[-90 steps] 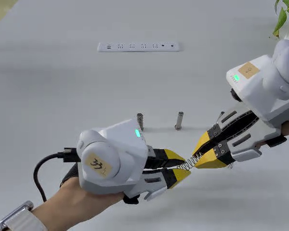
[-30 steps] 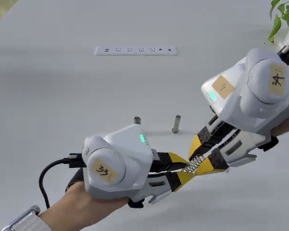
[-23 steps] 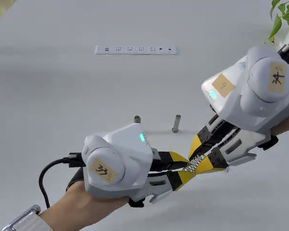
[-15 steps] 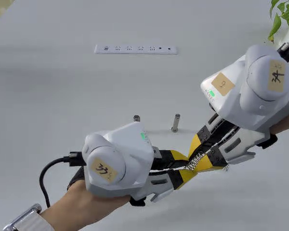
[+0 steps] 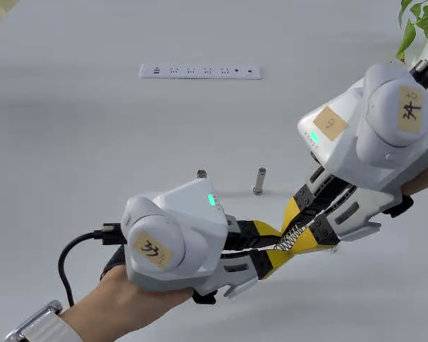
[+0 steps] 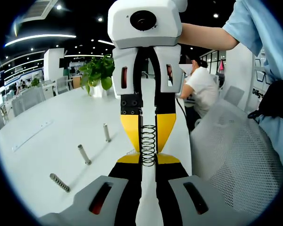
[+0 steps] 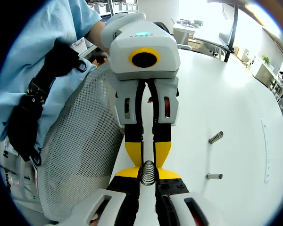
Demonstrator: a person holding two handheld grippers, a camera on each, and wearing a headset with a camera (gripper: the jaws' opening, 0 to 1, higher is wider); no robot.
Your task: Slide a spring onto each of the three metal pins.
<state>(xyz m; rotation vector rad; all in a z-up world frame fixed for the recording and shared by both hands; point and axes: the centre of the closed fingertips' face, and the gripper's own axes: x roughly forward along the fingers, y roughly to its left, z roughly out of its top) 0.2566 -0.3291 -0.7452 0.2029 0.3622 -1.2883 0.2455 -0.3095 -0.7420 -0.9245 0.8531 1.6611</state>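
A small steel spring (image 5: pixel 291 238) hangs above the white table between my two grippers. My right gripper (image 5: pixel 289 241) reaches down from the upper right and is shut on it, with the spring (image 6: pixel 148 139) lying along its yellow fingers. My left gripper (image 5: pixel 281 246) comes in from the lower left and pinches the spring's near end (image 7: pixel 148 172). Behind them stand a bare pin (image 5: pixel 260 180) and a pin carrying a spring (image 5: pixel 201 174). The left gripper view shows three pins in a row: two bare (image 6: pixel 106 132) (image 6: pixel 84 154), and one sprung (image 6: pixel 60 182).
A white power strip (image 5: pixel 200 71) lies at the table's far side. A green plant (image 5: pixel 417 21) stands at the back right. A mesh chair (image 7: pixel 80 155) sits off the table's near edge, and a person (image 6: pixel 198 89) sits beyond the table.
Since three seconds ago my right gripper has tipped steeper and closed in, so the spring now lies along its fingers. Over the last second both grippers have barely moved.
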